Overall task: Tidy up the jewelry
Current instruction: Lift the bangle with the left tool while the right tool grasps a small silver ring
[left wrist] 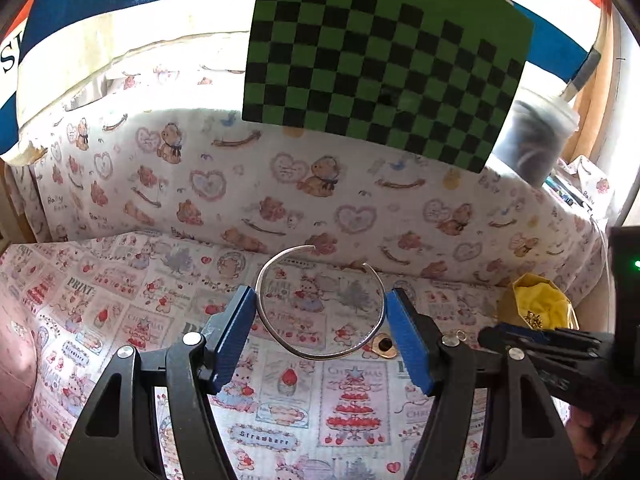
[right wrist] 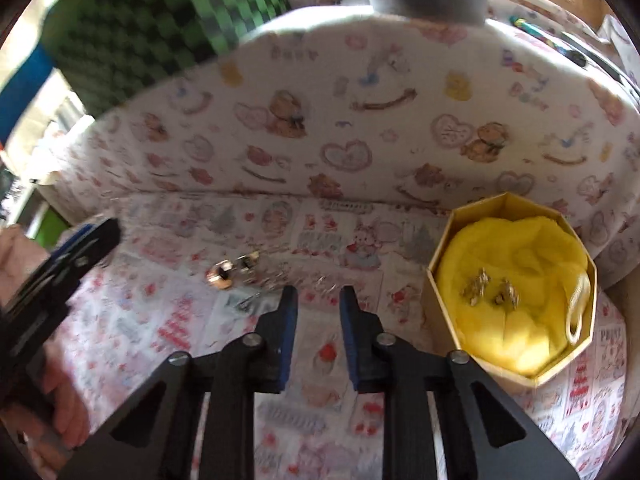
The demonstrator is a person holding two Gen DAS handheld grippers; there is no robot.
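My left gripper (left wrist: 320,306) is shut on a silver open bangle (left wrist: 320,354), its blue pads (left wrist: 236,328) pressing both sides of the hoop above the printed cloth. A gold ring with a dark stone (left wrist: 384,346) lies just under the bangle and also shows in the right wrist view (right wrist: 220,274), next to a small clasp piece (right wrist: 248,262) and thin silver bits (right wrist: 252,300). My right gripper (right wrist: 319,304) is open a little and empty, above the cloth. A gold octagonal box (right wrist: 440,292) with yellow fabric holds two gold earrings (right wrist: 490,288).
A padded wall (left wrist: 320,184) covered in teddy-bear cloth rises behind the work surface. A green and black checkerboard (left wrist: 380,60) leans on it. A plastic cup (left wrist: 536,136) stands at the back right. The gold box (left wrist: 536,308) sits at the right, behind my right gripper (left wrist: 532,340).
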